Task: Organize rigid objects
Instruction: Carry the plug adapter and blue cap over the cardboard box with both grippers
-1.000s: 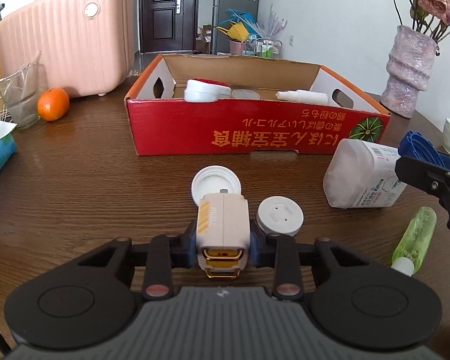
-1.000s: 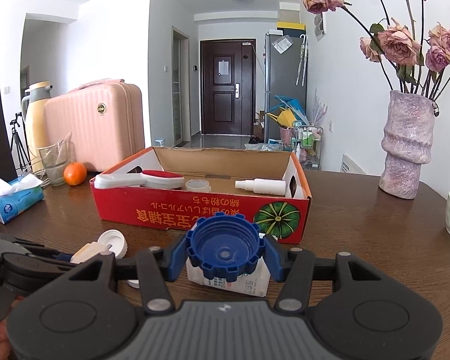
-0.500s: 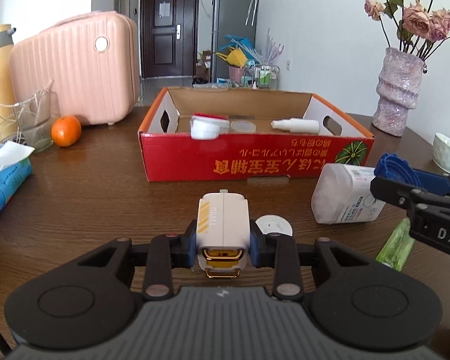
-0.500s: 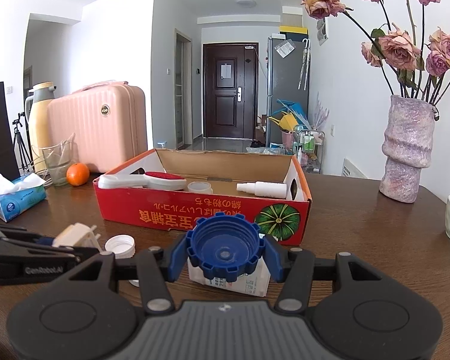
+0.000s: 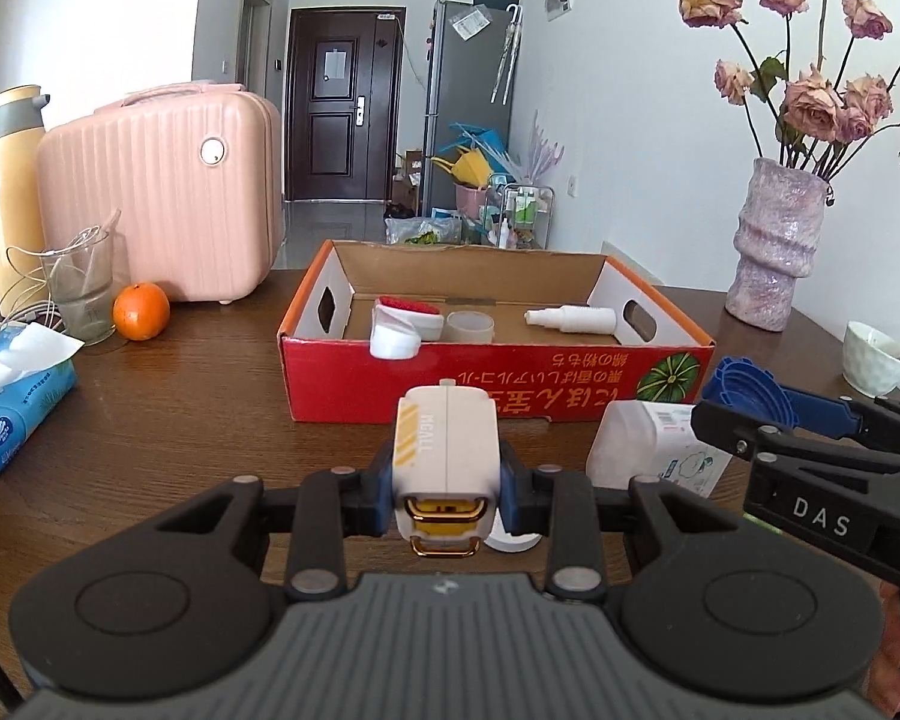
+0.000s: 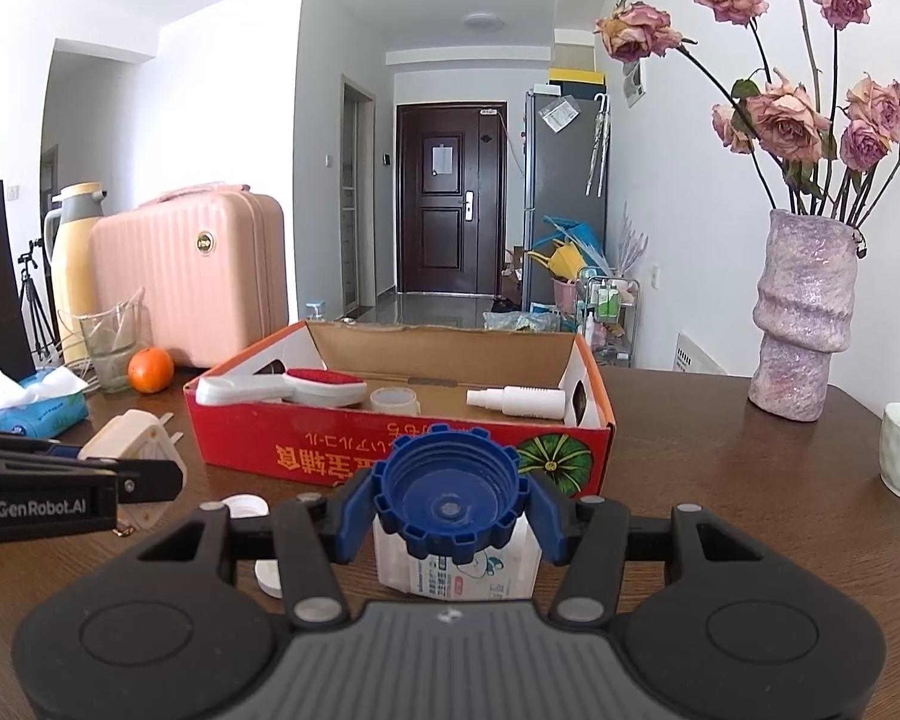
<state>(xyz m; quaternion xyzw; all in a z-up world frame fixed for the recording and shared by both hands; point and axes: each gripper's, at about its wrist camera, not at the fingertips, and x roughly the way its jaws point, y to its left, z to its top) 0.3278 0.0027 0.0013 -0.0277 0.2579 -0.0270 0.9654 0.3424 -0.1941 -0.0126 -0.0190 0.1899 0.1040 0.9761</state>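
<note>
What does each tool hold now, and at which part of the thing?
The left tool holds a beige plug adapter by its two sides. The right tool holds a blue bottle cap by its ridged rim.

White cap (image 5: 513, 540) mostly hidden behind the tongs; green bottle possibly hidden too.

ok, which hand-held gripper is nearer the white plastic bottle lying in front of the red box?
Right. The right hand-held gripper, gripping a blue cap, hangs just above the white bottle; the left hand-held gripper is beside it.
</note>
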